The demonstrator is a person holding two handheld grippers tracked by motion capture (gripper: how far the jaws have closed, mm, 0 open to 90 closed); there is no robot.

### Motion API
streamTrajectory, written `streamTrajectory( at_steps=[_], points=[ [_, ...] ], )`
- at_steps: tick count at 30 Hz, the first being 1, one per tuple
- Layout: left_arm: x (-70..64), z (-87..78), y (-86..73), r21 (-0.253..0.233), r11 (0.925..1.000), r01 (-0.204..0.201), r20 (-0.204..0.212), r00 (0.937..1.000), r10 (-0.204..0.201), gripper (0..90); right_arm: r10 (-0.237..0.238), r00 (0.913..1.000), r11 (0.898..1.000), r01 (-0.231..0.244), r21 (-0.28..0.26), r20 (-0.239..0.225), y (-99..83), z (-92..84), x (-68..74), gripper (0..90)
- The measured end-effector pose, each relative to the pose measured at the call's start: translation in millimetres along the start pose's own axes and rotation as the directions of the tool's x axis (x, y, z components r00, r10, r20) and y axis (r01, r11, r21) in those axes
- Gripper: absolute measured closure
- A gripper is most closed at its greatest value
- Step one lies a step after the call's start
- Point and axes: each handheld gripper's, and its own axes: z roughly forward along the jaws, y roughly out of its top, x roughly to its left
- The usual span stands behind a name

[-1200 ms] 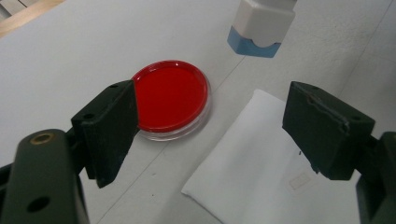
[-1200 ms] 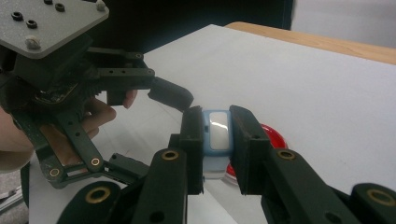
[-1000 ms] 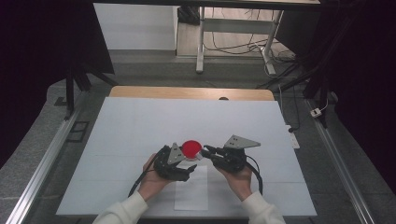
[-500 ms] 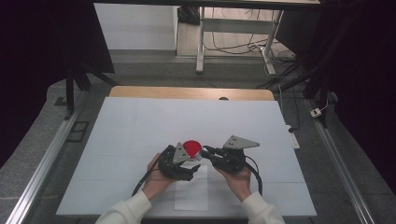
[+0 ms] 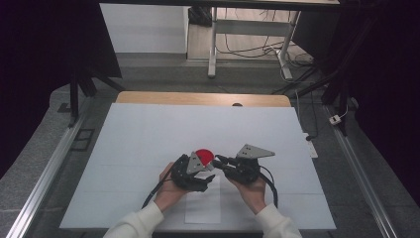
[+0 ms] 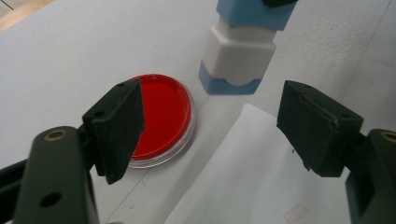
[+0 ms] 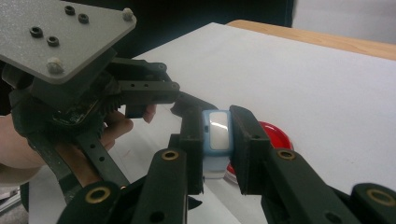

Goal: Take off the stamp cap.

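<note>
Two grippers worked close together over the white table [image 5: 148, 148], and we judged the job in hand to be stamping a sheet of paper [image 6: 252, 177] that lay flat near the person's edge. Our right gripper [image 7: 218, 140] had its jaws pinched on a small blue-and-white stamp [image 7: 217, 135], gripping the body from both sides so that it stood upright, its lower blue end pointing down at the table; from the left gripper view the stamp [image 6: 240, 51] stood just beyond the far edge of the paper and just beside a round dish of red ink [image 6: 163, 116]. We took that placing as deliberate: with the dish next to the sheet, the stamp had only a short way to go from ink to paper. Whether the stamp's foot touched the table or hung just above it, we could not tell. Our left gripper [image 6: 210, 121] had its jaws spread with nothing between them, though they had just been closing a little (one jaw stood in front of the near rim of the dish, the other over the paper). We read this as a helping hand, perhaps about to steady the sheet or the dish. In the high view the left gripper [image 5: 203, 171] and right gripper [image 5: 220, 161] met beside the red dish [image 5: 205, 154].
</note>
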Motion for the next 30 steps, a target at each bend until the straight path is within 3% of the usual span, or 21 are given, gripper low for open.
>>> streamTrajectory(
  at_steps=[30],
  points=[
    [-4.1, 3.8, 2.7, -0.022, 0.9979, -0.060, -0.012, 0.9981, 0.060, 53.5, 0.037, 0.9993, 0.999, -0.037, -0.022, -0.001, -2.0, 0.1, -1.7, 75.3]
  ],
)
